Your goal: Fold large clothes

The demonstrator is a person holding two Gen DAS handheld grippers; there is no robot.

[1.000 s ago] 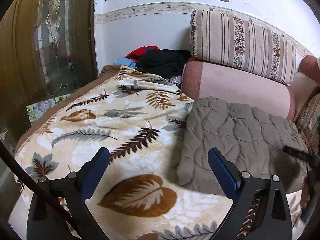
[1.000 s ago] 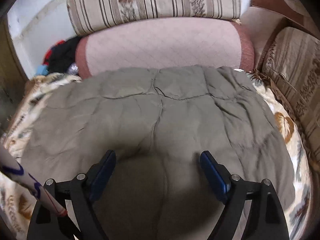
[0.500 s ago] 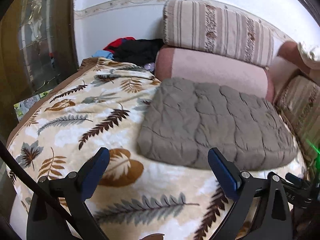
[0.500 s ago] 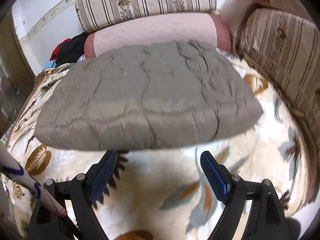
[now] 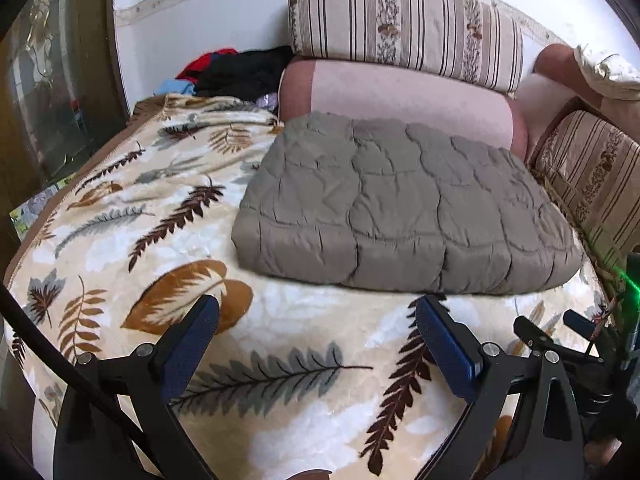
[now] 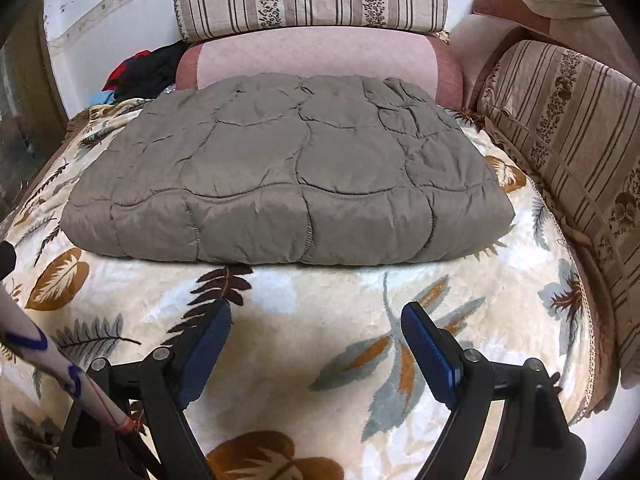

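A grey-brown quilted garment (image 5: 404, 204) lies folded into a thick rectangle on a leaf-patterned blanket (image 5: 280, 344), its far edge against a pink cushion. It also shows in the right wrist view (image 6: 288, 184). My left gripper (image 5: 316, 320) is open and empty, held back from the garment's near edge. My right gripper (image 6: 316, 324) is open and empty too, over the blanket (image 6: 304, 320) in front of the garment. The right gripper's black frame shows at the right edge of the left wrist view (image 5: 560, 344).
A pink cushion (image 5: 400, 96) and a striped cushion (image 5: 404, 32) stand behind the garment. Another striped cushion (image 6: 560, 128) lines the right side. A pile of red, black and blue clothes (image 5: 232, 72) lies at the back left. A dark glass door (image 5: 52, 100) stands left.
Both grippers have pulled back from the folded garment toward the near side of the blanket. The right gripper was over the garment and now hangs in front of it. The garment lies still.
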